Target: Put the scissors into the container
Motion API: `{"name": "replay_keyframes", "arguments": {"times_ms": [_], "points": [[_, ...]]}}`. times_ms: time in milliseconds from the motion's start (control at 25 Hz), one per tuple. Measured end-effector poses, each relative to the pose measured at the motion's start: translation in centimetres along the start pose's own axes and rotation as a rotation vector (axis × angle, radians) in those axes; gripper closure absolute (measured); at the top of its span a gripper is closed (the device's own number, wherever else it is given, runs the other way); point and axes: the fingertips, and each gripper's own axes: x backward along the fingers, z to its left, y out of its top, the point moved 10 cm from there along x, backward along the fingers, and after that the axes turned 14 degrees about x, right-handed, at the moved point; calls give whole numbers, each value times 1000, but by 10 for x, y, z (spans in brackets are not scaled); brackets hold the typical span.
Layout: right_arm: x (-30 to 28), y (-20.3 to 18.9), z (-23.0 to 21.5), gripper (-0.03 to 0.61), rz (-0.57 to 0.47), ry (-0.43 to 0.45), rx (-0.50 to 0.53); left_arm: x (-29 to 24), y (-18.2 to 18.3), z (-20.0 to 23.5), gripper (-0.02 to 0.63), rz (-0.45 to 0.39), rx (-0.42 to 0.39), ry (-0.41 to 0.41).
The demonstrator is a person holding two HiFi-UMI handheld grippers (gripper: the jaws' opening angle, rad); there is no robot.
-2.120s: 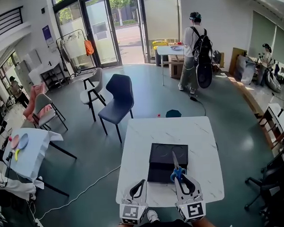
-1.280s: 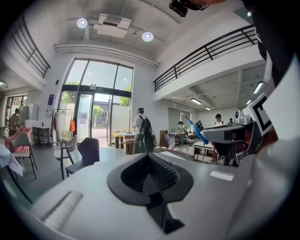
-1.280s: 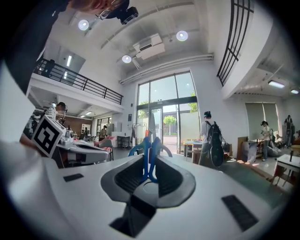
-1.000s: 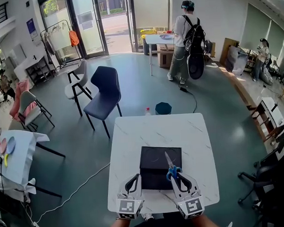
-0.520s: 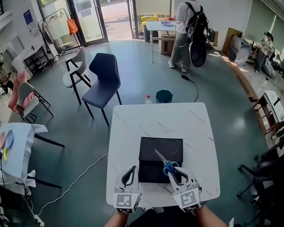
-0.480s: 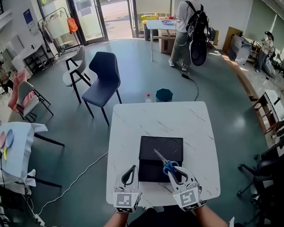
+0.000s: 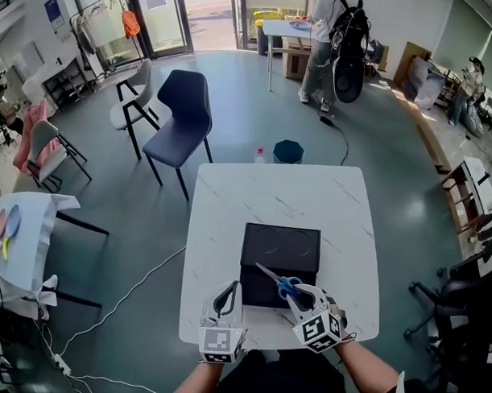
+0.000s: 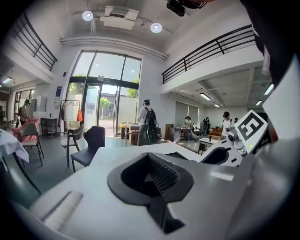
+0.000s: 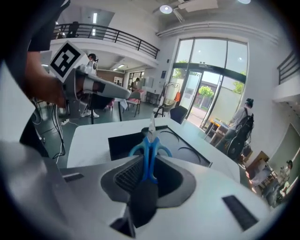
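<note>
- Scissors [image 7: 282, 283] with blue plastic handles and thin metal blades are gripped by the handles between the jaws of the right gripper [image 7: 304, 293]. They are over the near part of the container [image 7: 284, 245], and the blades point away from the person and to the left.
- In the right gripper view the scissors [image 9: 149, 146] stand almost upright in the jaws, the two blades lie together, and the ribbed black pads press on the handles from both sides.
- The container is black, flat and rectangular, with faint round marks on its far part. I cannot tell whether the scissors touch it.
- The left gripper [image 7: 227, 295] is just left of the container's near corner, over the table edge. Its jaws are closed together with nothing between them.
- The container lies on a square table [image 7: 270, 191] with a white, marble-like top. The rest of the top is bare.
- On the floor beyond the container's far side, past the table, are a small bottle [image 7: 259, 155] with a red cap and a round teal thing [image 7: 289, 151].
- Further left of these stands a dark blue chair [image 7: 183, 113]. A white cable [image 7: 129, 308] runs over the grey-green floor, left of the table.
- Far behind, a person with a black backpack [image 7: 337, 35] stands at another table.
</note>
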Motion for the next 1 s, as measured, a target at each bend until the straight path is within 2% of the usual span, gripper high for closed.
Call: {"name": "replay_keyframes", "arguments": {"times_ms": [160, 400, 600, 1000], "points": [[-19, -7, 3, 497, 47, 88, 58, 0, -5, 4, 606, 14, 9, 19], [-51, -14, 7, 498, 153, 210, 73, -2, -5, 12, 606, 16, 14, 43], [-70, -14, 7, 498, 228, 314, 144, 1, -4, 17, 606, 14, 17, 61], [-93, -21, 4, 497, 343, 431, 203, 4, -7, 25, 606, 16, 30, 85]]}}
